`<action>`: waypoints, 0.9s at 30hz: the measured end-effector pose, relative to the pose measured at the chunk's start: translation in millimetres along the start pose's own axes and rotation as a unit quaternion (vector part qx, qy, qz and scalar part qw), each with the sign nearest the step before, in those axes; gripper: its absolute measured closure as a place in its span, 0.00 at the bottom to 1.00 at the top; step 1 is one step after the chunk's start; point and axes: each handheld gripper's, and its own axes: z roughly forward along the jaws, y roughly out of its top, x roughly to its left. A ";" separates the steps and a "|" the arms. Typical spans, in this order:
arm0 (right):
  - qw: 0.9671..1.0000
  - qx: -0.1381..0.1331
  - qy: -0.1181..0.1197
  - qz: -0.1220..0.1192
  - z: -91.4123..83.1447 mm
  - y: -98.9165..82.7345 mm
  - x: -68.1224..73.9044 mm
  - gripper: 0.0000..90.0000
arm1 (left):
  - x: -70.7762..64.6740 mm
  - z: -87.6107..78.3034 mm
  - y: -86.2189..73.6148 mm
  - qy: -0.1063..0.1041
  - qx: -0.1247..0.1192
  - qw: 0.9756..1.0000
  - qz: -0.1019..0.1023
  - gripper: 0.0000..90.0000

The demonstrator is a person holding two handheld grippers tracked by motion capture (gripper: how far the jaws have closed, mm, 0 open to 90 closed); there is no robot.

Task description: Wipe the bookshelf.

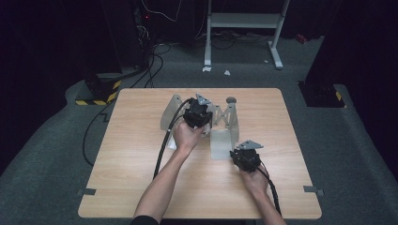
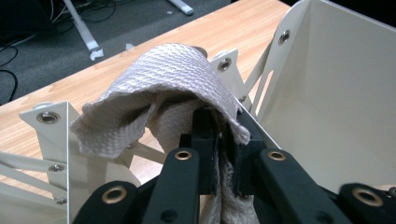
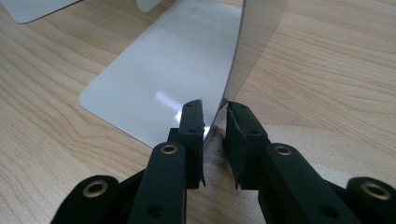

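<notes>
A cream metal folding rack (image 1: 224,123) with scissor links stands in the middle of the wooden table (image 1: 141,154). My left gripper (image 1: 202,123) hovers over the rack's left half and is shut on a white woven cloth (image 2: 173,74). The cloth folds over the jaw tips and hangs down between them, with the rack's side wall (image 2: 336,93) close on the right. A bit of the cloth (image 1: 171,142) shows under my left hand. My right gripper (image 3: 215,109) sits low at the rack's near right end. Its jaws are shut on the edge of the upright plate (image 3: 254,42), beside the flat base plate (image 3: 159,79).
The gripper cables trail over the table's near half toward the front edge (image 1: 197,216). On the grey floor behind the table stand a white desk frame (image 1: 244,21), loose cables (image 1: 155,61) and a black-and-yellow striped block (image 1: 101,93).
</notes>
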 end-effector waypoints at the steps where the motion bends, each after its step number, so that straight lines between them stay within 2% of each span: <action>1: 1.000 0.000 0.000 0.000 0.0 0.0 0.0 0.85 | -0.1 0.6 0.0 -0.001 0.000 1.000 -0.001 0.91; 7: 1.000 0.000 0.000 0.001 0.0 0.0 0.0 0.85 | -1.6 7.6 -4.7 -0.007 0.009 1.000 0.000 0.91; 14: 1.000 0.000 0.001 0.003 0.0 0.1 0.2 0.85 | -0.9 22.8 -18.6 -0.017 0.034 0.999 -0.007 0.91; 20: 1.000 0.000 0.000 0.001 0.0 0.0 0.2 0.85 | -5.1 34.6 -30.2 -0.015 0.055 0.998 -0.006 0.91; 27: 1.000 0.000 0.000 0.003 -0.1 0.0 0.6 0.85 | -5.5 42.1 -39.0 -0.020 0.067 0.998 -0.005 0.91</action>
